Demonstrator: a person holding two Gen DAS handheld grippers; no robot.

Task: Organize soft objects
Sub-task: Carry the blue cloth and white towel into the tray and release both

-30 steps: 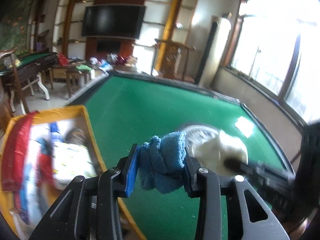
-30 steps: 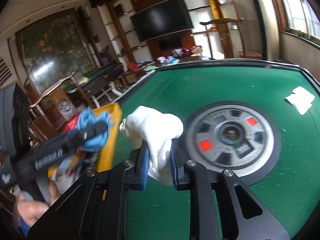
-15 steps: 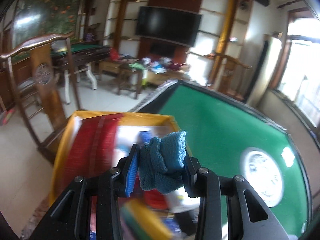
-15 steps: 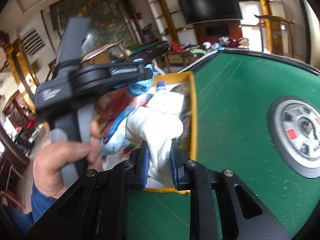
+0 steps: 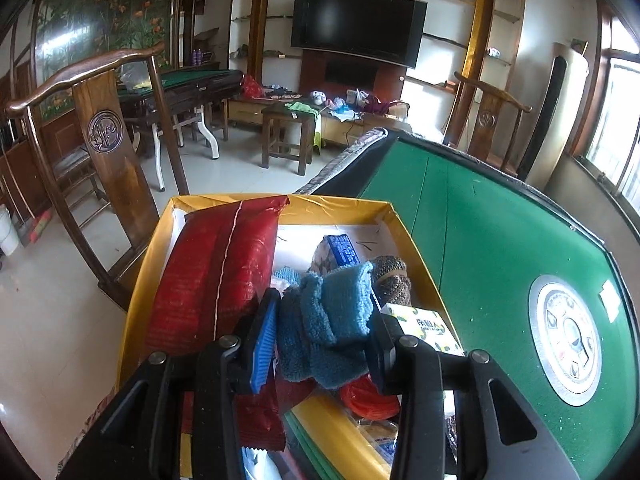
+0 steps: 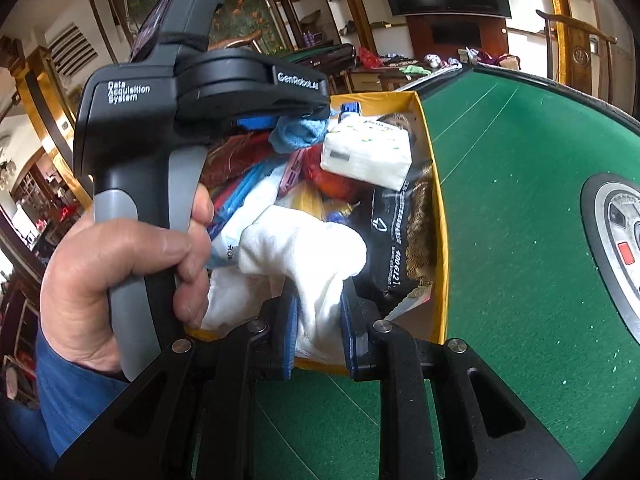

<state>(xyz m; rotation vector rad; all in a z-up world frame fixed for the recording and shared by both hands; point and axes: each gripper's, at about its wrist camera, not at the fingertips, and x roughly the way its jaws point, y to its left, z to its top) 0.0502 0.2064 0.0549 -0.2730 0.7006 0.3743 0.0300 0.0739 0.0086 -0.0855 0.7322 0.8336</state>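
Yellow box bottom hidden by clutter.

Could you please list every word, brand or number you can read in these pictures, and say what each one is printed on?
"Data Acquisition System": white print on the left claw's handle.
"GenRobot.AI": on the same claw's arm.
"400621...": partly readable on the black packet in the yellow box.
Print on the white tissue pack and blue packet: too small to read.
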